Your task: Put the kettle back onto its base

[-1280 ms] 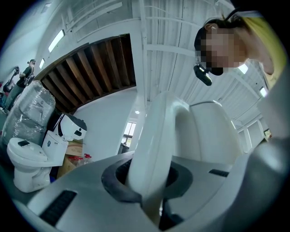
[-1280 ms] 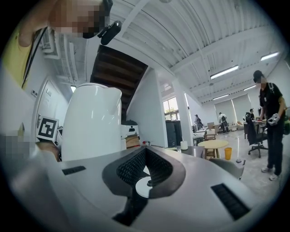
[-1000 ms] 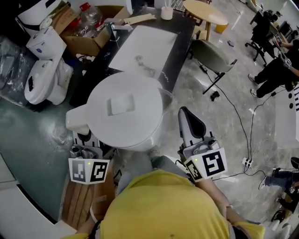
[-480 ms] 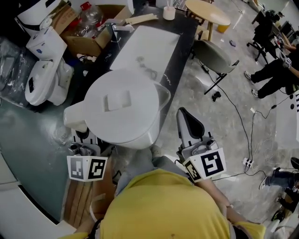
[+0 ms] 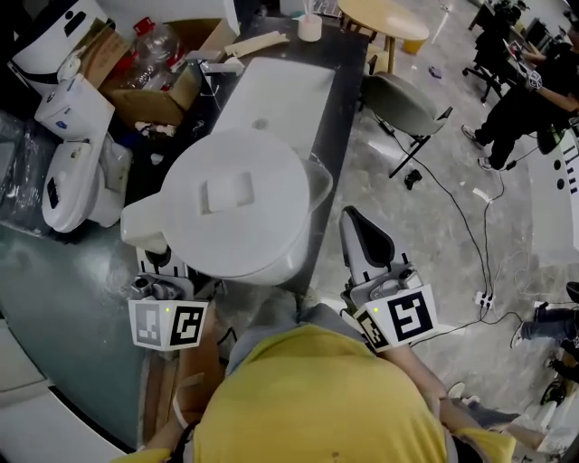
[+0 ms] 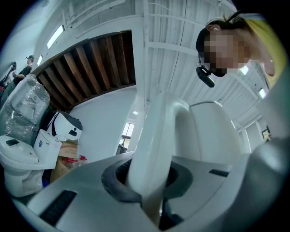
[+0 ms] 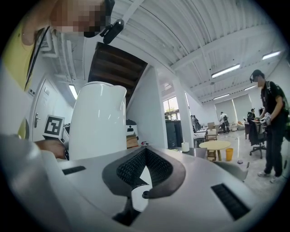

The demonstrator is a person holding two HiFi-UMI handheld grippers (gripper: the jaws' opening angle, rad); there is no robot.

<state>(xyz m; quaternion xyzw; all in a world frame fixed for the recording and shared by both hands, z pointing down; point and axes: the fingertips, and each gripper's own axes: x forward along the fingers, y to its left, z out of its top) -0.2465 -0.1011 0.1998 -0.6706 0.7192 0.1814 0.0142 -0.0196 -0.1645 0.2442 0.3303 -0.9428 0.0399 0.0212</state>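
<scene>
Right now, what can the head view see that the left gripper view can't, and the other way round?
Only the head view shows the flat lid of the kettle from above, the grey chair and the round table. Only the left gripper view shows the left hand-held gripper with its jaws pinched on the handle, and the wooden slats overhead. Both show the white kettle and the cardboard box.
</scene>
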